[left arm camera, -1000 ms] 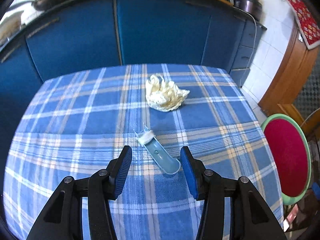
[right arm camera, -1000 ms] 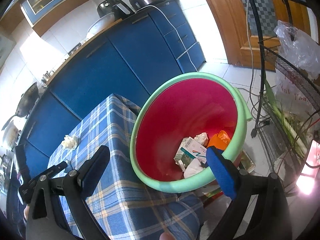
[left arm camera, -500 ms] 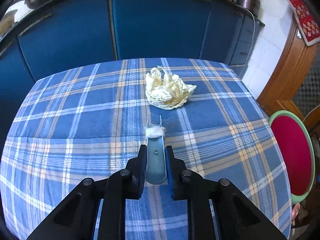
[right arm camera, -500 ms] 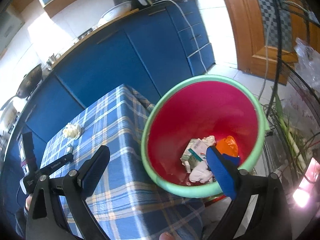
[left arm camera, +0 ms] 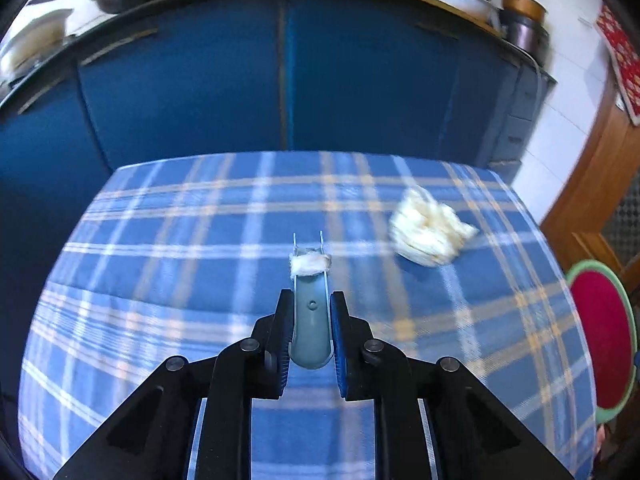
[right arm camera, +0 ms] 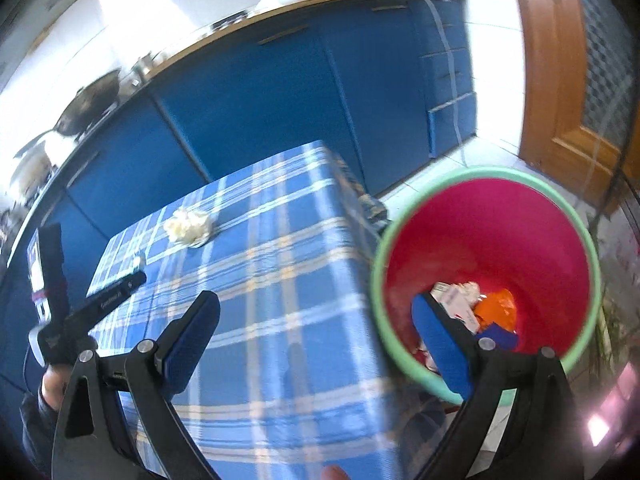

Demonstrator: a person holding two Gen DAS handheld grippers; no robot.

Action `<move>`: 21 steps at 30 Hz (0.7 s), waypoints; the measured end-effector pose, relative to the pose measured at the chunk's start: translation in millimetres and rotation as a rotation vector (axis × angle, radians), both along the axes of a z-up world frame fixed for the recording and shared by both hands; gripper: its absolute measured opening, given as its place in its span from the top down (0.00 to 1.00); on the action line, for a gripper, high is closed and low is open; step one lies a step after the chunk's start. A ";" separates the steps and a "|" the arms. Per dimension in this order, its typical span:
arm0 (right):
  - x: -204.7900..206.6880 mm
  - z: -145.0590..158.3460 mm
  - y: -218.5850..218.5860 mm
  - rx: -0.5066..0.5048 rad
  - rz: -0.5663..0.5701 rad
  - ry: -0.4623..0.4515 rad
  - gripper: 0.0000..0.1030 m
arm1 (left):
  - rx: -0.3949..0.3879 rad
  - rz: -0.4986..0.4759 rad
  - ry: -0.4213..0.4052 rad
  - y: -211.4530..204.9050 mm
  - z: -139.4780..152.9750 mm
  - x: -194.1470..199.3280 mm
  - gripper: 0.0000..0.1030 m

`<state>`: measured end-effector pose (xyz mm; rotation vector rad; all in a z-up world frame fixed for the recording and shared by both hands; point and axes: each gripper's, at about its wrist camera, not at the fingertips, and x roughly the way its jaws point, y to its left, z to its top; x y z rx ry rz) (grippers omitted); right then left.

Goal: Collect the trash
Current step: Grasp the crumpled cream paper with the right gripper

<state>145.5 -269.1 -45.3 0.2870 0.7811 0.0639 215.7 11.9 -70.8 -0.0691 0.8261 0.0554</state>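
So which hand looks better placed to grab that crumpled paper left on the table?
Probably the right. The right gripper is open and empty, while the left gripper is already shut on a grey plastic piece. The crumpled paper lies toward the red bin.

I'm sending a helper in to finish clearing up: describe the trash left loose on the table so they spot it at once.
Find the table with the blue plaid cloth in front of the blue cabinets. Toward its far edge, on the side nearest the red bin with the green rim, lies a crumpled cream paper wad. It is the only loose item there.
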 end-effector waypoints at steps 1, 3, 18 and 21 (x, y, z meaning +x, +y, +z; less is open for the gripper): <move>5.9 2.2 9.8 -0.015 0.021 -0.001 0.07 | 0.001 0.020 -0.007 7.0 0.5 1.3 0.83; 14.9 4.6 23.8 -0.035 0.047 -0.003 0.07 | -0.004 0.056 -0.016 20.1 0.6 3.2 0.83; 108.0 -20.8 132.2 -0.153 0.175 0.039 0.07 | -0.036 0.186 0.000 71.2 -17.9 18.6 0.83; 123.4 -26.0 140.6 -0.170 0.165 0.044 0.07 | -0.046 0.199 0.012 77.3 -22.5 20.3 0.83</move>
